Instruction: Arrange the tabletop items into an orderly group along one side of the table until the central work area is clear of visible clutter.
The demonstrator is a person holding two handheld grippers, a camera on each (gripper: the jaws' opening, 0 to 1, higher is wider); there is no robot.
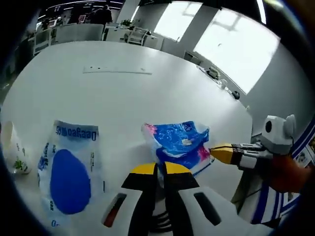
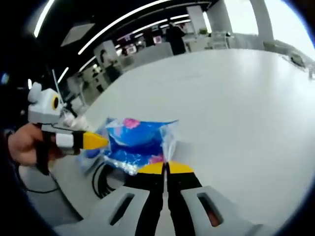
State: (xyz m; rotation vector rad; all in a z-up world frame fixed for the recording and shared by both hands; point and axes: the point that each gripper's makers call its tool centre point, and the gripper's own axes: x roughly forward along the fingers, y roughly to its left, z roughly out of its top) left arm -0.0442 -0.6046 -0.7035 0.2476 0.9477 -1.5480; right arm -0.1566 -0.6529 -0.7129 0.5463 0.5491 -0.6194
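We pinch the blue packet [image 1: 179, 142] at opposite edges, left gripper [image 1: 160, 168] and right gripper [image 2: 166, 168] both clamped on it, lifting it off the white table [image 1: 123, 93] for relocation sideways.

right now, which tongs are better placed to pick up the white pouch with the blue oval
Left, probably. The white pouch lies right beside the left tongs; the right tongs sit beyond the blue packet, shut on its edge.
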